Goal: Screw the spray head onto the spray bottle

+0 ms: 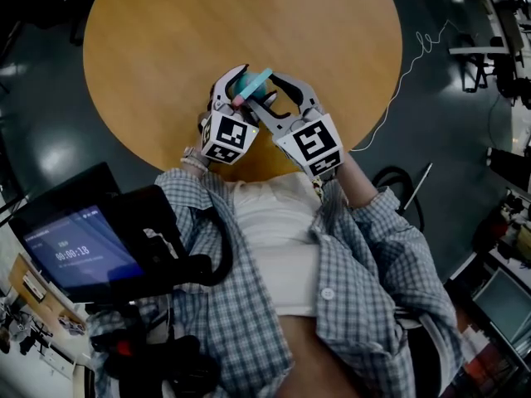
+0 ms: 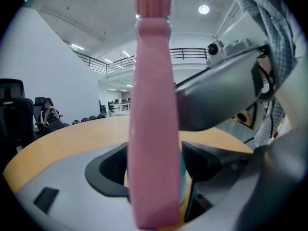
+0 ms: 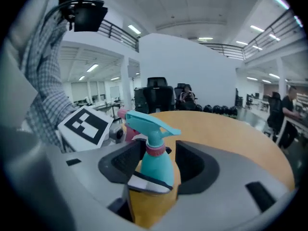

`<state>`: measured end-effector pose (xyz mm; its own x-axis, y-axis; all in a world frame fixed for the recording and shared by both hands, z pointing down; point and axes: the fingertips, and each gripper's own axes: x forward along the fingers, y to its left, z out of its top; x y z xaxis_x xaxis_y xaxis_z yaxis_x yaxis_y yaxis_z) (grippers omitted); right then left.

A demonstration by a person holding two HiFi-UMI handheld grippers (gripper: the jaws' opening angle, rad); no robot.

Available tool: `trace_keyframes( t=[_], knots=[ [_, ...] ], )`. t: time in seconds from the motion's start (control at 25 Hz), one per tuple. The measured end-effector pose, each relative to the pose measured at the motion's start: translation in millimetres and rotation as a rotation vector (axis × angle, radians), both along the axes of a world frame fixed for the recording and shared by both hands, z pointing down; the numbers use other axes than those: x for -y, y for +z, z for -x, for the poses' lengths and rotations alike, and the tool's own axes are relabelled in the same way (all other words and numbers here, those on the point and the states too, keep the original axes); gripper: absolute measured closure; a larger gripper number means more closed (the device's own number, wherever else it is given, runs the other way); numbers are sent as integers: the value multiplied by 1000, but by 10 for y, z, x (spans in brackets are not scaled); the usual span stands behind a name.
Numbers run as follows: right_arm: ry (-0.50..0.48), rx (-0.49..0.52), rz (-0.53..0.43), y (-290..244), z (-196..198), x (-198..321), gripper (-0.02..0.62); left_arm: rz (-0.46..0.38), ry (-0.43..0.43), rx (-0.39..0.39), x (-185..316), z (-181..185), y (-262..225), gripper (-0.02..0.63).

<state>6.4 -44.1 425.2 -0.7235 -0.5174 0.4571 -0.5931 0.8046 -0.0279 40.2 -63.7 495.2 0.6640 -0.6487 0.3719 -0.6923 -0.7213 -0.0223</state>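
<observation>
bottle: teal plastic spray bottle (image 3: 159,167), upright, held in the air between both grippers, over the near edge of the round wooden table (image 1: 207,31), close to the person's chest
head: teal spray head (image 3: 147,121) with pink collar, sitting on the bottle neck; can't tell if the thread is fully home
handling: probably light. Thin smooth plastic, so the walls give under a squeeze and slip easily. Hold the body below the shoulder and turn at the collar. Keep off the pink trigger (image 2: 153,129), which is a lever that just flexes
left gripper (image 2: 155,165): pinching the bottle body, pads tight on both sides, trigger hanging right in front of its camera
right gripper (image 3: 158,160): jaws spread, bottle neck and shoulder between them, gap showing at the right-hand pad, no clamp
risk: only one grip is carrying it; twisting against that could spin the body in the pads
</observation>
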Motion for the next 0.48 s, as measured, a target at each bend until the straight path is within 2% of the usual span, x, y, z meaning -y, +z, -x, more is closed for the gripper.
trace_keyframes(
  t=[0.16, 0.28, 0.48],
  knots=[
    [-243, -118, -115, -154, -156, 3, 382, -1, 15, -4, -9, 7, -11, 276],
    [-497, -227, -228, -313, -158, -33, 382, 0, 22, -5, -21, 11, -13, 276],
    [-877, -427, -291, -298, -52, -46, 382, -1, 29, -2, -21, 0, -17, 276]
  ],
)
